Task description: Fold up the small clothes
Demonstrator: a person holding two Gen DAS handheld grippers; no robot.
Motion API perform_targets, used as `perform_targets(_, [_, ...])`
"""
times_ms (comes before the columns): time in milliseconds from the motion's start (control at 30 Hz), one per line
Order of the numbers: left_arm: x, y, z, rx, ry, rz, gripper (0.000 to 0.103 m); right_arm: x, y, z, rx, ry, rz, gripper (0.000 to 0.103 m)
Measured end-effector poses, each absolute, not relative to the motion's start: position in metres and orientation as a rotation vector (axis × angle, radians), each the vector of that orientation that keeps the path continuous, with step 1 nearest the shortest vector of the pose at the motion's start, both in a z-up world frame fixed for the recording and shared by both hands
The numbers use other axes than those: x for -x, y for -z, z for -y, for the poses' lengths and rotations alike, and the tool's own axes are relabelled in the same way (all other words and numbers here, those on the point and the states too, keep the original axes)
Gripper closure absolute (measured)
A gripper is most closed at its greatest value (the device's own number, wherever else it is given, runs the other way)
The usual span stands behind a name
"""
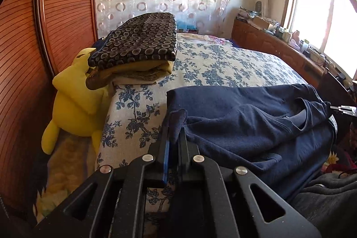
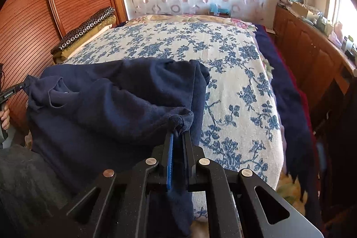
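Note:
A navy blue shirt [image 1: 245,122] lies over the near end of the floral bed, neck opening toward the right in the left wrist view. My left gripper [image 1: 175,128] is shut on the shirt's left corner. In the right wrist view the same shirt [image 2: 111,108] hangs bunched over the bed's near edge. My right gripper [image 2: 178,128] is shut on its right corner, with cloth trailing down between the fingers. The left gripper's tip also shows in the right wrist view [image 2: 23,86], pinching the far corner.
The bed [image 1: 223,64] has a blue floral cover. A stack of folded clothes [image 1: 138,46] sits at its left edge, with a yellow plush toy [image 1: 75,104] beside it. A wooden wardrobe [image 1: 33,37] stands on the left and a cluttered wooden cabinet [image 1: 279,44] under the window on the right.

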State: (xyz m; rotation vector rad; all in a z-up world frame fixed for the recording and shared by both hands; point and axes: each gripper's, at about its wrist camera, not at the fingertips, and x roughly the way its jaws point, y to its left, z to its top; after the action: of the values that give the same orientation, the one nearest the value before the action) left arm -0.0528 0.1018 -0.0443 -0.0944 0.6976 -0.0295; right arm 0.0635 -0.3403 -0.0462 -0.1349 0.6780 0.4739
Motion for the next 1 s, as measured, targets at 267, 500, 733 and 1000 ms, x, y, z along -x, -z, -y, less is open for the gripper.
perform_targets(267, [0.05, 0.033, -0.101, 0.081, 0.06, -0.679, 0.032, -0.063, 0.02, 0.334, 0.204, -0.471, -0.596, 0.056])
perform_targets(500, [0.046, 0.033, -0.096, 0.081, 0.065, -0.673, 0.022, -0.064, 0.0, 0.331, 0.219, -0.461, -0.531, 0.051])
perform_targets(733, [0.045, 0.034, -0.097, 0.09, 0.058, -0.677, 0.022, -0.123, 0.017, 0.318, 0.134, -0.463, -0.598, 0.051])
perform_targets(1000, [0.044, 0.036, -0.098, 0.098, 0.053, -0.683, 0.022, -0.173, 0.036, 0.313, 0.076, -0.435, -0.705, 0.067])
